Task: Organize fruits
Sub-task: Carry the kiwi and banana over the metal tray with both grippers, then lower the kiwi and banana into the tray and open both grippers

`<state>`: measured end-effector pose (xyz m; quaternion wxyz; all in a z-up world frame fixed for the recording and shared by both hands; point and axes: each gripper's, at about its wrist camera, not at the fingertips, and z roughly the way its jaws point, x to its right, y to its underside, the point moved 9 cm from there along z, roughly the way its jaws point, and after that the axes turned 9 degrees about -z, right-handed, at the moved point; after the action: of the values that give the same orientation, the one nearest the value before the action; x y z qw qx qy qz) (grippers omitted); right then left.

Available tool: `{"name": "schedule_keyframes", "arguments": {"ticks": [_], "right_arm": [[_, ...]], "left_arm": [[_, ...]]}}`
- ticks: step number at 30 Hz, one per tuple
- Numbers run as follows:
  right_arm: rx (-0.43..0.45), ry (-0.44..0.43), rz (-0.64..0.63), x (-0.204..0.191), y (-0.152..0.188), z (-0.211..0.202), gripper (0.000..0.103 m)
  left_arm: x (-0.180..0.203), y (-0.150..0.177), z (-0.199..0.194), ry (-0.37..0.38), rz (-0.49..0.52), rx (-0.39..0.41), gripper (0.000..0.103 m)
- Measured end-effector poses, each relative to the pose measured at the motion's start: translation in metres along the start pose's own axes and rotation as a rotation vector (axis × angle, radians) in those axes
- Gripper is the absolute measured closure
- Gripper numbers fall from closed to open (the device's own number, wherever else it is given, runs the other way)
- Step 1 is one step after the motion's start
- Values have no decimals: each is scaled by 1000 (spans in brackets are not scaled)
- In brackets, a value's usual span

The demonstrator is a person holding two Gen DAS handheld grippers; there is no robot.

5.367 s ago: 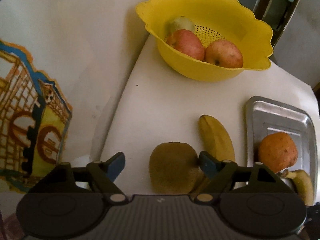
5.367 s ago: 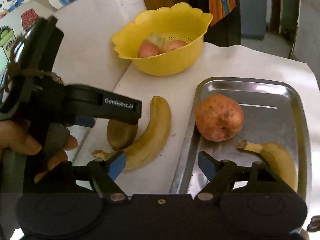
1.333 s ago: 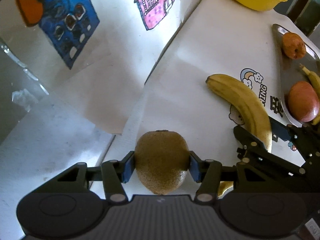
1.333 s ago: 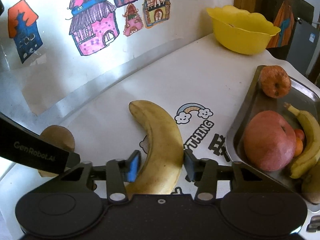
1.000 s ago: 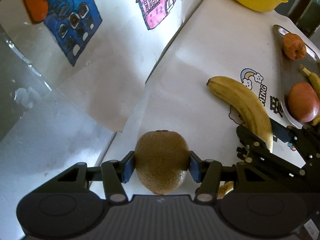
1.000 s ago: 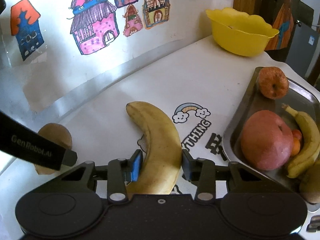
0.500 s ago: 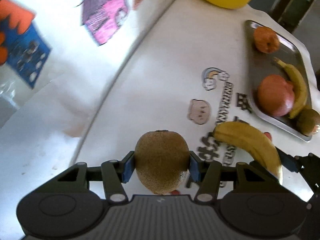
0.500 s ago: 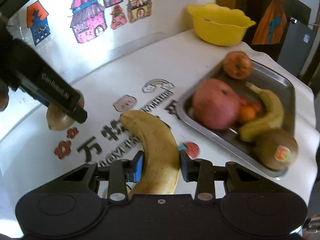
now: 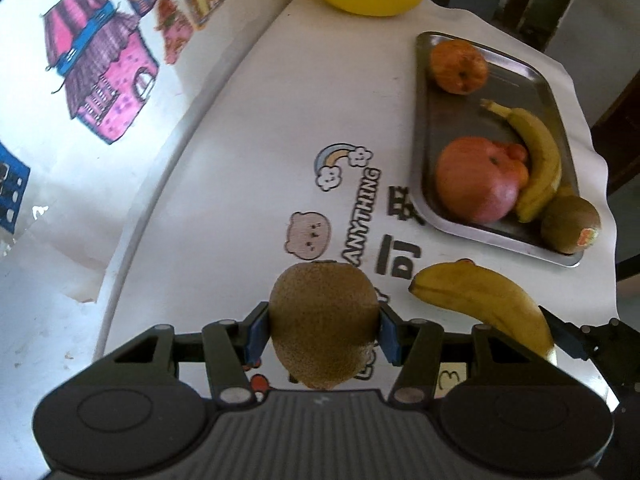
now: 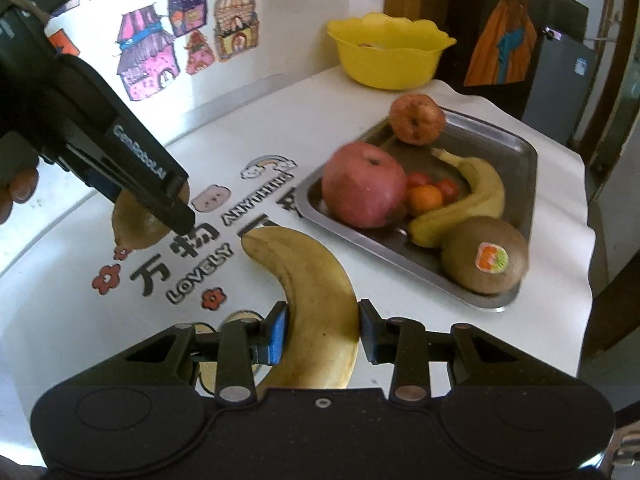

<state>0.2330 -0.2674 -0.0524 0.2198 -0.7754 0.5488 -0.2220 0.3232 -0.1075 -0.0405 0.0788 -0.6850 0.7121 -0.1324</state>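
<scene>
White tabletop [image 10: 60, 320], printed with cartoon flowers and lettering, is filling the foreground, and both tools are carrying fruit above it. Nearest the right wrist camera, the right gripper [image 10: 322, 332] is clamping its blue pads against the sides of a large ripe banana [image 10: 308, 292], whose blunt tip is pointing out over the print. Off to its left, the left gripper [image 9: 323, 334] is squeezing a fuzzy brown kiwi [image 9: 323, 320] between its pads, the fruit bulging above and below the fingers; a person's fingertips [image 10: 16, 192] are showing at the edge of that tool's handle. Further out on the right, a steel tray [image 10: 520, 152] is sitting on the table holding a second kiwi with a sticker [image 10: 486, 260], a smaller banana [image 10: 472, 196], a big red apple [image 10: 362, 184], some small tomatoes [image 10: 426, 196] and a reddish fruit [image 10: 417, 119] at its far end. Beyond the tray, a yellow bowl [image 10: 388, 60] is standing near the table's far edge, and coloured house drawings [image 10: 148, 60] are hanging on the wall behind.
</scene>
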Motion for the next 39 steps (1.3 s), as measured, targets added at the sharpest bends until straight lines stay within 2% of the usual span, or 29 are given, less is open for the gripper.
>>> {"name": "schedule_keyframes", "arguments": {"ticks": [5, 11, 16, 20, 28, 32, 39], "right_arm": [[19, 21, -9, 7, -2, -10, 64], [69, 67, -15, 23, -19, -31, 64], [124, 119, 16, 47, -41, -44, 64], [180, 166, 82, 75, -60, -45, 64], [244, 239, 259, 131, -81, -19, 64], [245, 243, 338, 152, -85, 0, 64], [223, 233, 409, 169, -83, 27, 64]], "left_arm": [[10, 0, -4, 6, 13, 8, 44], [25, -13, -16, 31, 29, 39, 44], [45, -35, -24, 57, 54, 88, 44], [67, -65, -25, 78, 84, 150, 44], [118, -121, -13, 126, 170, 247, 44], [138, -134, 2, 147, 201, 246, 44], [152, -136, 30, 194, 233, 205, 44]]}}
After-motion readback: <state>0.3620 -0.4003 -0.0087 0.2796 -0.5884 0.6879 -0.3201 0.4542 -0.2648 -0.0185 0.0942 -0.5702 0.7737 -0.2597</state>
